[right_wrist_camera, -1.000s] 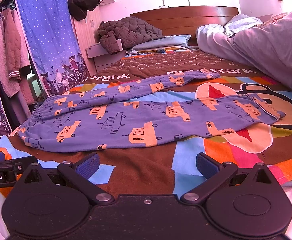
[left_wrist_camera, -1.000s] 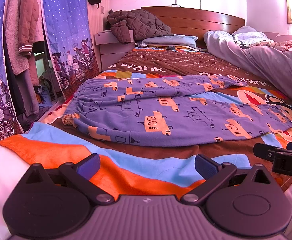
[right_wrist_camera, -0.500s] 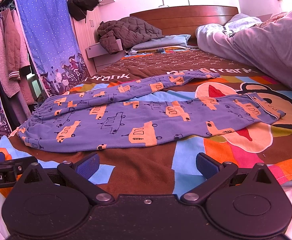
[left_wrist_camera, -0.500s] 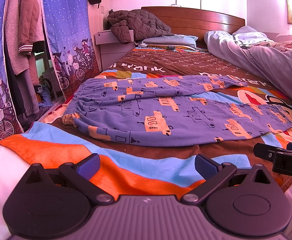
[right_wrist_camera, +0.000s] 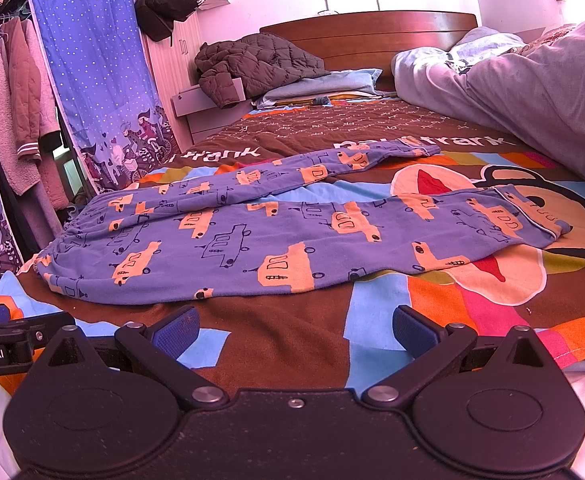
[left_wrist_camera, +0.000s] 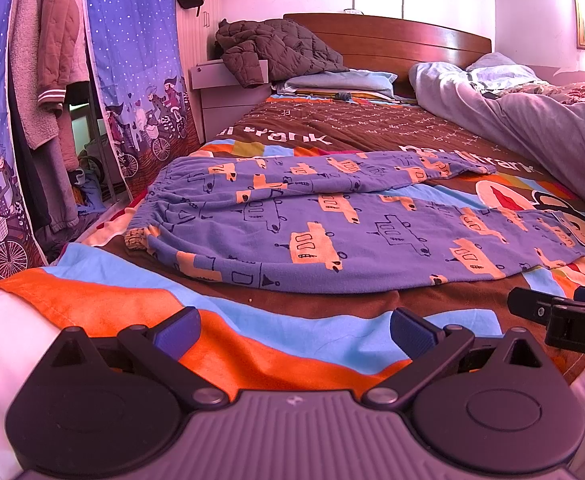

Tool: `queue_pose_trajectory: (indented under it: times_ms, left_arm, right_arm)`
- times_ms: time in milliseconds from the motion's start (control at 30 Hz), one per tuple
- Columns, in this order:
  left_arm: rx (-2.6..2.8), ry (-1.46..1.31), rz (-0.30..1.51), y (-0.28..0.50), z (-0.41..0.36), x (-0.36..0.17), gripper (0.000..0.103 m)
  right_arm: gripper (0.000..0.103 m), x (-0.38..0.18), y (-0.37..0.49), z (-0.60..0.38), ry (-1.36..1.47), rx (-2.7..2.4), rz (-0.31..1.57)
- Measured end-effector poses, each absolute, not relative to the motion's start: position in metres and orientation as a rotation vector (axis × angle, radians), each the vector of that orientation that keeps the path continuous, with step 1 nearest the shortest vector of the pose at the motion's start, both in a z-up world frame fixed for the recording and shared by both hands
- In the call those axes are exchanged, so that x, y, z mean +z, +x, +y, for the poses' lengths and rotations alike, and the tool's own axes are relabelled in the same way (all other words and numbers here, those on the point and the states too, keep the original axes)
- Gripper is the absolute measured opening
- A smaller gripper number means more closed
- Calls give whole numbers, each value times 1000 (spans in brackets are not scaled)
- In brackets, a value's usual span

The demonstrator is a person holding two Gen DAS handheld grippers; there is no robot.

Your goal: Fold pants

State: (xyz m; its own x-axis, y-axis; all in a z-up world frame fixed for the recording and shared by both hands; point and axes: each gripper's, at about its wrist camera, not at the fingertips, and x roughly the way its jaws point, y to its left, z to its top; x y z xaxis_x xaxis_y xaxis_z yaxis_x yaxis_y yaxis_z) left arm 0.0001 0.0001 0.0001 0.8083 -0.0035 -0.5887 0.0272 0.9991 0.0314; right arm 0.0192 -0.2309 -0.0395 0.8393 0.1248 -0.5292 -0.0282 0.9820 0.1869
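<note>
Blue pants [left_wrist_camera: 332, 224] with orange car prints lie spread flat on the bed, waistband to the left, the two legs running right and splayed apart. They show in the right wrist view [right_wrist_camera: 284, 236] too. My left gripper [left_wrist_camera: 294, 330] is open and empty, low over the bed's near edge, short of the pants. My right gripper [right_wrist_camera: 294, 330] is open and empty, also short of the pants, to the right of the left one. The right gripper's side shows at the left wrist view's right edge [left_wrist_camera: 564, 316].
The colourful bedspread [left_wrist_camera: 276, 336] covers the bed. A grey duvet [left_wrist_camera: 532, 120] is heaped along the right side. A brown jacket [left_wrist_camera: 276, 52] and pillows lie by the headboard. A blue curtain [left_wrist_camera: 132, 60] and hanging clothes [left_wrist_camera: 40, 80] stand left of the bed.
</note>
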Motion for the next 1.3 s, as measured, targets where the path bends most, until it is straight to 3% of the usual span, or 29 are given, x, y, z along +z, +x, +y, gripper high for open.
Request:
queue_pose_trajectory:
  times_ms: [933, 1300]
  left_arm:
    - [-47, -20, 657, 8, 6, 2, 103]
    - [-38, 83, 613, 55, 30, 56, 103]
  right_arm:
    - [102, -35, 21, -239, 216, 85, 606]
    - [102, 10, 77, -251, 32, 186, 707]
